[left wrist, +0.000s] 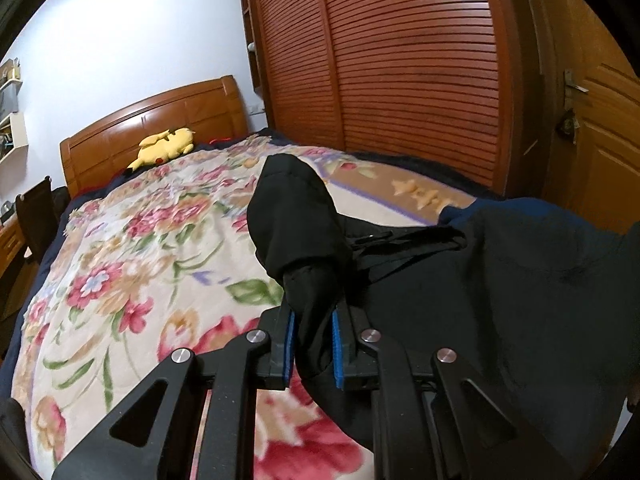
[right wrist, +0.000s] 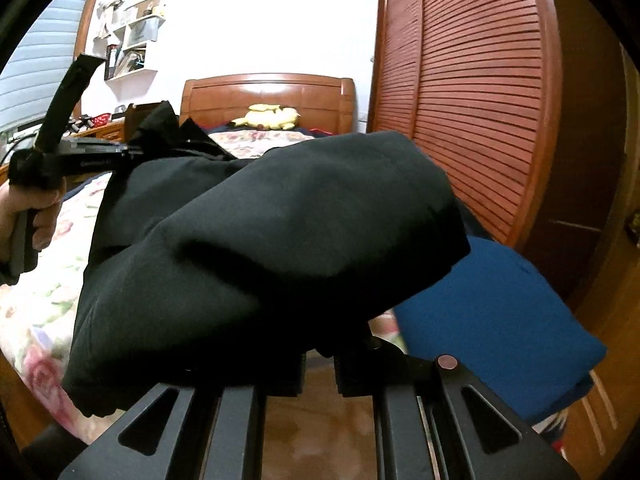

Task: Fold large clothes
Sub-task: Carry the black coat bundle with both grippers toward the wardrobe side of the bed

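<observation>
Here, a bedroom with a wooden-framed bed under a cream blanket printed with pink and red flowers (left wrist: 132,264). A person holds a black two-finger gripper in each hand, and both carry one large black fabric garment (right wrist: 256,240) in the air above the blanket.

The left gripper (left wrist: 313,344) has its blue-padded jaws drawn narrow on a bunched fold of the cloth, which rises past the pads in a rounded hump. The right gripper (right wrist: 319,364) is likewise nearly closed, its jaws pinching the garment's lower edge; the cloth drapes over and hides the pads.

The garment looks bundled in thick, loose layers, not a flat, finished fold. It is not yet laid down, so spreading, smoothing and the final folds probably remain. A bright blue folded cloth (right wrist: 492,332) lies at the bed's right edge, possibly done already.
</observation>
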Motion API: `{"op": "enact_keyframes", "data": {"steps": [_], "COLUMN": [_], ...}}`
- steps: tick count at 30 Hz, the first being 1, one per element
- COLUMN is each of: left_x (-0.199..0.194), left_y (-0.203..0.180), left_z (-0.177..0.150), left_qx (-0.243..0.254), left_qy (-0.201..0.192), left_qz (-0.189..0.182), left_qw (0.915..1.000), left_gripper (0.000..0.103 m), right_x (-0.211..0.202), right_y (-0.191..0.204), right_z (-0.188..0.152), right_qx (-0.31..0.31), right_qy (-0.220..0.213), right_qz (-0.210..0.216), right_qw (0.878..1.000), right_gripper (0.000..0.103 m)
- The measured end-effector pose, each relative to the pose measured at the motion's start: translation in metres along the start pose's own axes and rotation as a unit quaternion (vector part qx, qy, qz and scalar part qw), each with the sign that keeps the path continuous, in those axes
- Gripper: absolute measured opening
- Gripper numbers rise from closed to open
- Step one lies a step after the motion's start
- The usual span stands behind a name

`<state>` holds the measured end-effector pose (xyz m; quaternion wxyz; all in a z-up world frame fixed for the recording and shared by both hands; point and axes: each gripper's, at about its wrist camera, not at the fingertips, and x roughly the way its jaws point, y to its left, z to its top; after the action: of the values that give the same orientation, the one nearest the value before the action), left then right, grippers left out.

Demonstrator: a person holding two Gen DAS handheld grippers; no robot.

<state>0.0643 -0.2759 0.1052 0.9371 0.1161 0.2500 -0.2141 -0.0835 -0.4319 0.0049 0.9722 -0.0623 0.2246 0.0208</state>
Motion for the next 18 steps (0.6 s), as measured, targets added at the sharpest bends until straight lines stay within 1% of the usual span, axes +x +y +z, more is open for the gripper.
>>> {"op": "enact_keyframes", "data": {"steps": [4,9,10,14,18], "left_x": [0.001,0.0,0.001,0.006,0.016], "left_y": [-0.011,-0.019,-0.021,-0.033,-0.055], "left_z": [0.002,0.005,0.007,0.019,0.035], "left_qx": [0.005,0.011,0.011,0.008,0.011], "left_qy": [0.001,-0.005,-0.007,-0.021,-0.037], "left_qz": [0.001,0.003,0.001,-0.014,-0.036], "left_qw": [1.0,0.9999,0.9999,0.9997,0.9986], "left_gripper": [0.015,0.015,0.015,0.015,0.015], "right_x": [-0.004,-0.011,-0.013,-0.021,-0.036], "right_y": [0.002,0.004,-0.002,-0.015,-0.03], "right_z": [-0.006,-0.001,-0.002,0.004,0.012], "right_qx": [0.002,0.002,0.002,0.005,0.004], "right_qy": [0.006,0.0,-0.002,-0.013,-0.018], "right_qz": [0.001,0.002,0.002,-0.012,-0.038], "right_qw": [1.0,1.0,1.0,1.0,0.999], "right_gripper": [0.01,0.01,0.01,0.01,0.01]}}
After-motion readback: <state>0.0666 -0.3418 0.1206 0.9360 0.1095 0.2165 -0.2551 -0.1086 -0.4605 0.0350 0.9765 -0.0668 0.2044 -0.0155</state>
